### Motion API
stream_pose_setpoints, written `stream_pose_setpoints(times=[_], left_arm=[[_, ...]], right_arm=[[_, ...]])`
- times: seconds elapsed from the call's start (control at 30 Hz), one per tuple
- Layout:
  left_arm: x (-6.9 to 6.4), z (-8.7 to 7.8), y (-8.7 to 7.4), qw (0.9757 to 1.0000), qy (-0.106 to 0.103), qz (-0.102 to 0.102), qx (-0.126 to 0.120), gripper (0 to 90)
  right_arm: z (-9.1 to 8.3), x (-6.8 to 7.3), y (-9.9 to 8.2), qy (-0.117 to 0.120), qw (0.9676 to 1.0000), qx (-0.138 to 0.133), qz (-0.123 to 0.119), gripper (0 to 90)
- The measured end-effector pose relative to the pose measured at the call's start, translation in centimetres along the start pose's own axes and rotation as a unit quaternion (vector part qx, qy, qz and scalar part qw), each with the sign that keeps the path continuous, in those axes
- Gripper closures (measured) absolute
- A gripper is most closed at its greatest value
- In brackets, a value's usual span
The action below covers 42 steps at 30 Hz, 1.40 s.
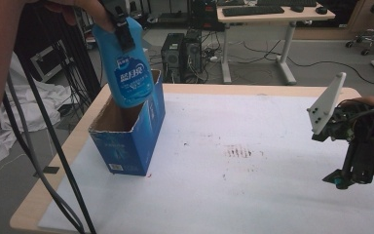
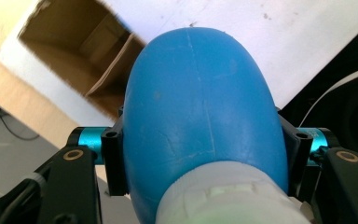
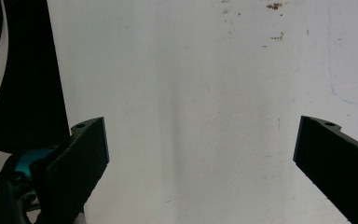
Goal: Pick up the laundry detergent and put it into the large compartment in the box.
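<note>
Left gripper: clamped on the blue bottle.
Bottle: held above the open box, base at its mouth.
Right gripper: wide, empty.
Left: lowering, release.

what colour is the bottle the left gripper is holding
Blue bottle with a blue-and-white label, clearest in the high view.

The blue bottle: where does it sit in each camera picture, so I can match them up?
High view: the blue bottle hangs upper left, gripped near its top by the left tongs, its base over the open blue box.
Left gripper view: it takes up the centre, between the jaws.
Right gripper view: not in it; open right tongs over the white mat.
Shared landmark: the white mat.
</note>
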<state>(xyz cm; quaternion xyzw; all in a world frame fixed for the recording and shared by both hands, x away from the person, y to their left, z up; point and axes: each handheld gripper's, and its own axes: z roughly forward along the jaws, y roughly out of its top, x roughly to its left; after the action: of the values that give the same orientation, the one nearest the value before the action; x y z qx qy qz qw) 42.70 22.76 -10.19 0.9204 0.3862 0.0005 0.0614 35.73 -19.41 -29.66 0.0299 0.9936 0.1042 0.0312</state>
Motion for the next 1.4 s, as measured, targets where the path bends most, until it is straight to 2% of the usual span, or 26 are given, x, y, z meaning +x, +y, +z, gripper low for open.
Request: stream_pose_setpoints(times=[0.2,0.37,0.53,0.67,0.87,1.0,1.03,1.13,1.3,1.33,1.4], left_arm=[[1.6,0.8,-0.9,0.9995,0.013,-0.028,0.012,36.6],[2.5,1.9,-1.2,0.9992,0.008,-0.034,0.021,36.6],[3.1,3.3,-1.4,0.9992,-0.001,-0.028,0.028,36.6],[3.4,5.1,-1.4,0.9992,-0.01,-0.018,0.034,36.6],[3.6,8.7,-1.3,0.9989,-0.017,0.008,0.043,36.6],[3.7,11.2,-1.2,0.9974,-0.02,0.038,0.058,36.6],[3.7,11.2,-1.2,0.9974,-0.02,0.038,0.058,36.6],[3.8,12.9,-1.2,0.9956,-0.017,0.067,0.063,36.6],[4.0,15.2,-1.4,0.9931,-0.013,0.092,0.071,36.7],[4.0,15.2,-1.4,0.9931,-0.013,0.092,0.071,36.7],[4.1,16.4,-1.4,0.9908,-0.013,0.111,0.077,36.7]], right_arm=[[0.1,-0.1,0.3,0.004,1.0,0.003,-0.003,2.4],[0.2,-0.1,0.5,0.004,1.0,0.005,-0.003,2.4],[0.2,-0.2,0.5,0.003,1.0,0.008,-0.001,2.4],[0.2,-0.2,0.5,0.003,1.0,0.006,0.005,2.3],[0.2,-0.3,0.5,0.0,1.0,0.008,0.004,2.4],[0.2,-0.3,0.5,0.0,1.0,0.007,0.001,2.4],[0.2,-0.3,0.5,0.0,1.0,0.007,0.001,2.4],[0.2,-0.3,0.4,-0.001,0.9999,0.01,0.006,2.4],[0.2,-0.3,0.3,-0.001,0.9999,0.011,0.01,2.4],[0.2,-0.3,0.3,-0.001,0.9999,0.011,0.01,2.4],[0.3,-0.4,0.2,-0.001,0.9999,0.01,0.008,2.4]])
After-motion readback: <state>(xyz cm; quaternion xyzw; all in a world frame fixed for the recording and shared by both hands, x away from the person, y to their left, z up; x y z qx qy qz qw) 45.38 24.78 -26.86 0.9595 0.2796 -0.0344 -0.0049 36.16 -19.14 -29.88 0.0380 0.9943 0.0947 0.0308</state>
